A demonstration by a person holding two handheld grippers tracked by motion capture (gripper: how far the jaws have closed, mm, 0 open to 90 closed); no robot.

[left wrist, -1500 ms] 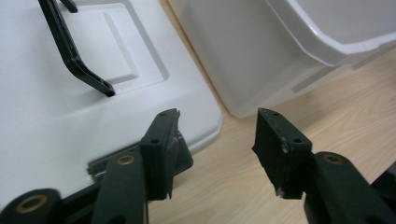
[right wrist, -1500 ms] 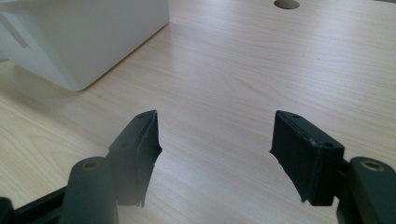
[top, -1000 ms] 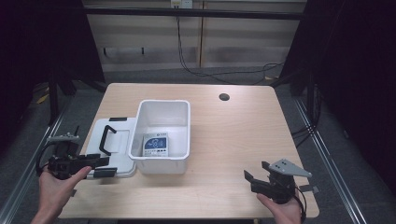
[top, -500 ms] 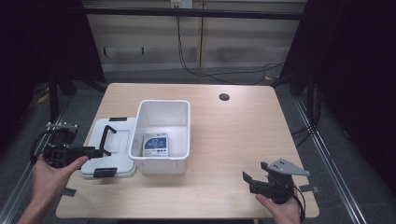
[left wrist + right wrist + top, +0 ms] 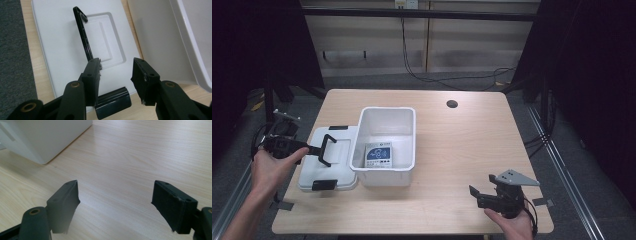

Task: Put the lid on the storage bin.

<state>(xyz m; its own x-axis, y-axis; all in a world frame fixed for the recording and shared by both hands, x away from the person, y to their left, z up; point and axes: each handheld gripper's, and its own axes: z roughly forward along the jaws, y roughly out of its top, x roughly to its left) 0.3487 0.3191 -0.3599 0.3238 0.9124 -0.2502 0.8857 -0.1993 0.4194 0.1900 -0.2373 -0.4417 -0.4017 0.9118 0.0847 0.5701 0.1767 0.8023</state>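
Two black tongs: left (image 5: 326, 150) half-closed, closing above smooth white lid (image 5: 339, 150); right (image 5: 475, 196) wide over woodgrain

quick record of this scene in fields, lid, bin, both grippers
lid: white lid flat on the table, left of the bin, its black handle standing up
bin: white bin open, a printed card on its floor
left gripper: left gripper over the lid's near edge, jaws have just been closing, nothing between them, handle just beyond its left jaw
right gripper: right gripper open above bare table, near the front right corner
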